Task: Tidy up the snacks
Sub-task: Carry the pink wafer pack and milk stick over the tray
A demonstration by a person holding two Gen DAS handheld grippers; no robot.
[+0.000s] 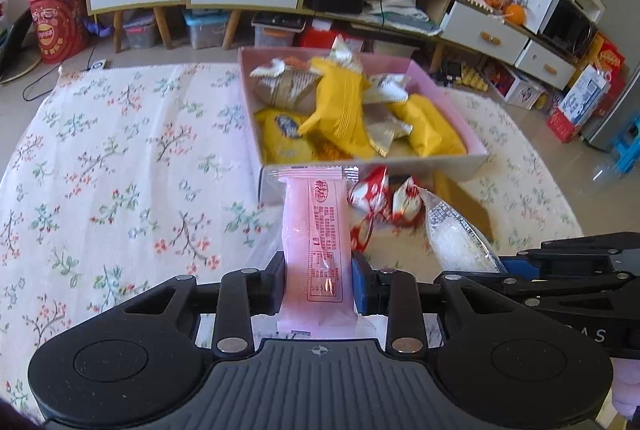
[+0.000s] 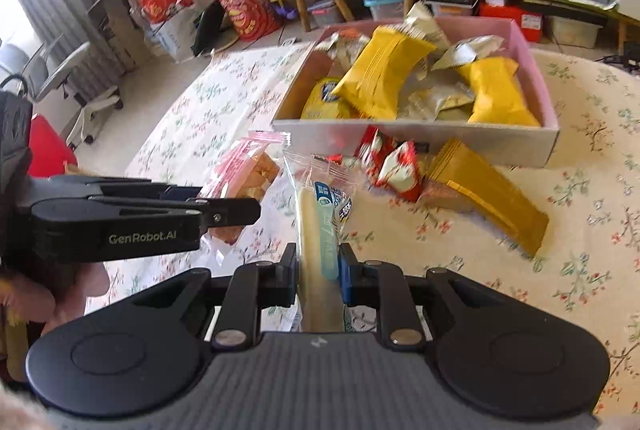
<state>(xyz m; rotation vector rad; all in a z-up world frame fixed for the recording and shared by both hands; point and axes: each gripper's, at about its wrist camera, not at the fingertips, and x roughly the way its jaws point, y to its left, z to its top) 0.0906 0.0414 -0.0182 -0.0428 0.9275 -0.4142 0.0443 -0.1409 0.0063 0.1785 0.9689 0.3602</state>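
Left wrist view: the left gripper (image 1: 319, 280) clamps one pink plastic-wrapped snack bar (image 1: 316, 242); the right gripper (image 2: 319, 270) clamps one clear-wrapped white stick snack (image 2: 318, 230). Two red-white candies (image 2: 390, 166) lie before the pink cardboard box (image 2: 416, 140).

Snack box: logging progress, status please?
Left gripper shut on pink packet. Right gripper shut on clear packet. Box ahead, well filled; red-white candies and gold packet in front.

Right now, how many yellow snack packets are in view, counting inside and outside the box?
4, perhaps more hidden. In the pink box: one propped at centre, one at the right, one printed packet underneath at the left. One golden packet lies on the tablecloth outside.
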